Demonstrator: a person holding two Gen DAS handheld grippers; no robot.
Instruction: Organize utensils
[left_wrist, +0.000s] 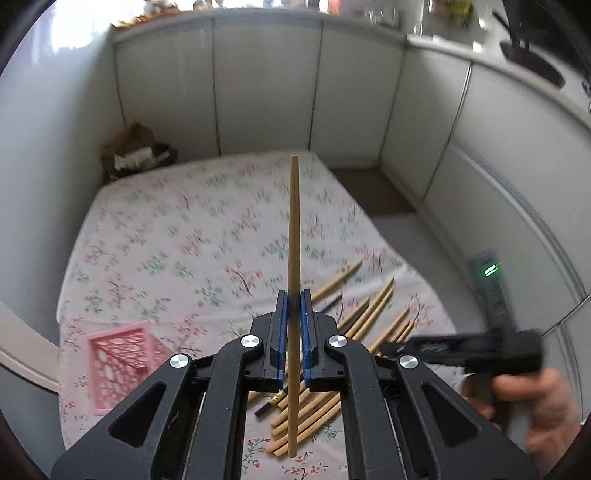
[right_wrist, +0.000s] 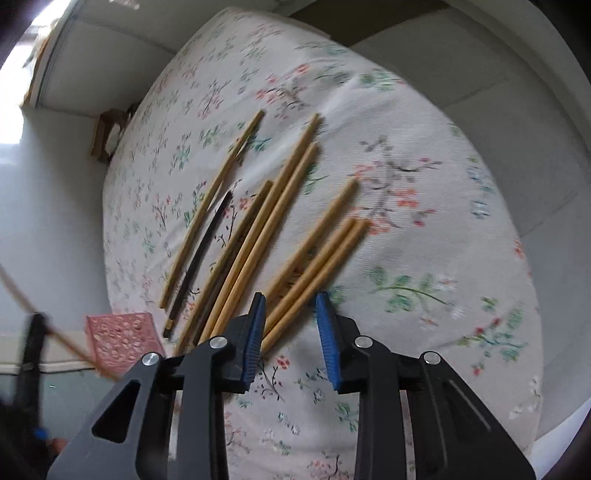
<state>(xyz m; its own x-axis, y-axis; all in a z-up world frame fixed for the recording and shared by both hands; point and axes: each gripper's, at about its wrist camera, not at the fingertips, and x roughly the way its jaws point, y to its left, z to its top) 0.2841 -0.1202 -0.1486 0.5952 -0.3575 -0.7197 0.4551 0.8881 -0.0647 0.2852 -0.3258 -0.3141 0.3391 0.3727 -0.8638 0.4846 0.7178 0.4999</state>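
On floral cloth (right_wrist: 406, 229) | L gripper (left_wrist: 294, 299) pinches round bamboo chopstick (left_wrist: 294, 221) (upright)

Right tool (left_wrist: 461, 349) motion-blurred; basket (left_wrist: 122, 363) partly hidden.

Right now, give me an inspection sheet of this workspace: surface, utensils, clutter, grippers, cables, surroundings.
Surface: floral cloth covers the table.
Job's things: bamboo chopsticks lie loose in a rough fan; one dark chopstick lies among them; a pink lattice basket stands at the cloth's edge.
Clutter: brown paper bag on the floor in the far corner.
Grippers: left hand-held gripper is shut on one held chopstick; right hand-held gripper is open, over the near ends of the loose chopsticks.
Cables: nothing seen.
Surroundings: white cabinet doors behind; a device with a green light to the right.
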